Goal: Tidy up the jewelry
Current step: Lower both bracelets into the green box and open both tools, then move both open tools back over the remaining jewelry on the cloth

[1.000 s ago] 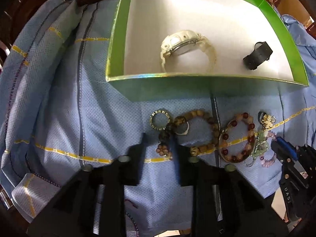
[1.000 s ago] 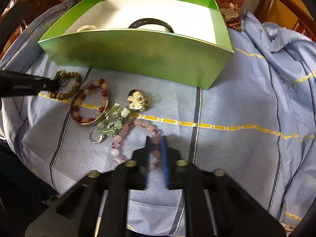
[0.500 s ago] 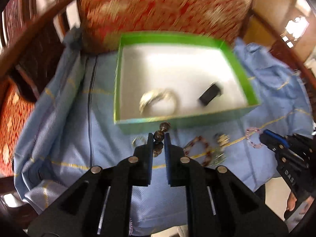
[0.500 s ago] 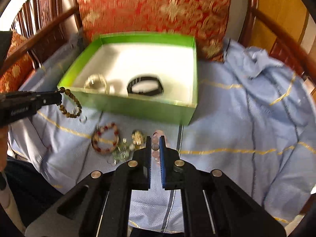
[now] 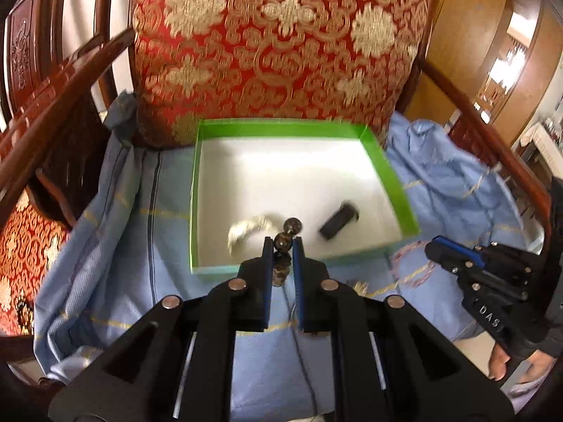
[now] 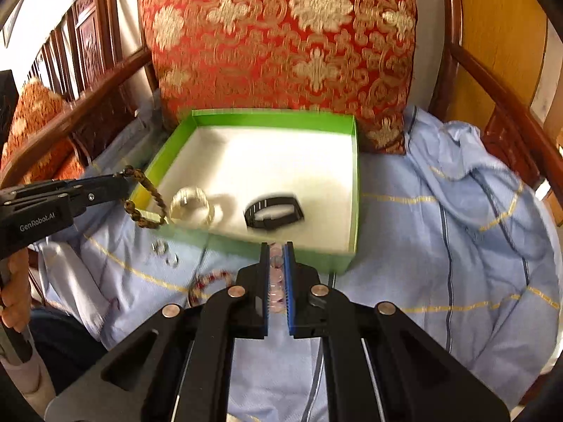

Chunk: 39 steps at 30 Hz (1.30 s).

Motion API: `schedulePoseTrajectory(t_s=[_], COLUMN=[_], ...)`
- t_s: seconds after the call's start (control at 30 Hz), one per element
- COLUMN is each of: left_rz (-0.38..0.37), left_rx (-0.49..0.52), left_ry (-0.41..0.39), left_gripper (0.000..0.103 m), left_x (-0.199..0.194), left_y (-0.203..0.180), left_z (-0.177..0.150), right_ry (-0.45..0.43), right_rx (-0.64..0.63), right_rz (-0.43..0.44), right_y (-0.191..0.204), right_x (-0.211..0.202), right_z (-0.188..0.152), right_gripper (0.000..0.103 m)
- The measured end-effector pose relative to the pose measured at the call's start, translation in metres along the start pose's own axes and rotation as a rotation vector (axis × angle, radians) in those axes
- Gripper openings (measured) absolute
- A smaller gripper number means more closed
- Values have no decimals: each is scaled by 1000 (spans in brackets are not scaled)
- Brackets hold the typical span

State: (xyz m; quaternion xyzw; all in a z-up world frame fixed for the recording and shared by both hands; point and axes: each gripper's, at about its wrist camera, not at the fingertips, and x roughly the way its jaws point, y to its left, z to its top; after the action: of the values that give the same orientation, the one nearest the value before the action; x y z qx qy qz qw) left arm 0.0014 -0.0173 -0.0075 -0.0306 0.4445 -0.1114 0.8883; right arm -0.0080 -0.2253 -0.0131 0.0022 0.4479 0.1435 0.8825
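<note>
My left gripper [image 5: 281,242] is shut on a brown wooden bead bracelet [image 5: 284,241], lifted above the near wall of the green box [image 5: 306,125]. In the right wrist view the left gripper [image 6: 121,184] holds that bracelet [image 6: 147,200] hanging over the box's left wall [image 6: 155,168]. My right gripper [image 6: 276,248] is shut on a pink bead bracelet [image 6: 275,274], raised near the box's front wall. In the left wrist view it [image 5: 431,246] holds the pink bracelet [image 5: 408,263]. A white watch [image 6: 191,204] and a black band [image 6: 274,212] lie inside the box.
A red bead bracelet [image 6: 211,281] and small rings [image 6: 160,248] lie on the blue cloth [image 6: 440,246] in front of the box. A red and gold cushion [image 6: 281,35] stands behind it. Wooden chair arms [image 6: 492,81] run along both sides.
Both grippers closed on their bracelets, lifted them off the cloth and pulled up and back. The brown bracelet now hangs over the box's edge.
</note>
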Motion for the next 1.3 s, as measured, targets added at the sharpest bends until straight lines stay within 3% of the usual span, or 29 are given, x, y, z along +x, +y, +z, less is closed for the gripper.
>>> schedulePoseTrajectory(t_s=[0.23, 0.47, 0.53, 0.57, 0.6, 0.77, 0.83, 1.03, 1.13, 1.3], left_rz=[24, 131, 131, 132, 131, 130, 168, 274, 201, 155], left_rx=[-30, -42, -59, -63, -67, -74, -92, -149, -152, -103], left_ry=[-27, 47, 60, 60, 53, 39, 42, 120, 168, 144], left_gripper=[11, 11, 20, 24, 29, 38, 49, 57, 57, 60], left_x=[23, 73, 75, 74, 72, 57, 51, 38, 42, 34], left_y=[2, 16, 22, 23, 24, 29, 32, 31, 28, 16], left_z=[47, 64, 63, 63, 62, 57, 53, 20, 14, 4], right_ry=[-92, -52, -58, -58, -70, -53, -39, 49, 36, -42], right_rx=[-17, 17, 36, 46, 62, 53, 43, 119, 165, 222], right_rz=[-15, -43, -65, -67, -60, -11, -8, -71, -132, -96], right_y=[-2, -9, -12, -14, -16, -17, -17, -37, -46, -36], right_x=[11, 64, 66, 64, 60, 34, 23, 2, -13, -34], right_z=[45, 65, 66, 65, 64, 41, 23, -45, -57, -72], right_gripper=[8, 9, 26, 45, 54, 54, 54, 54, 54, 55])
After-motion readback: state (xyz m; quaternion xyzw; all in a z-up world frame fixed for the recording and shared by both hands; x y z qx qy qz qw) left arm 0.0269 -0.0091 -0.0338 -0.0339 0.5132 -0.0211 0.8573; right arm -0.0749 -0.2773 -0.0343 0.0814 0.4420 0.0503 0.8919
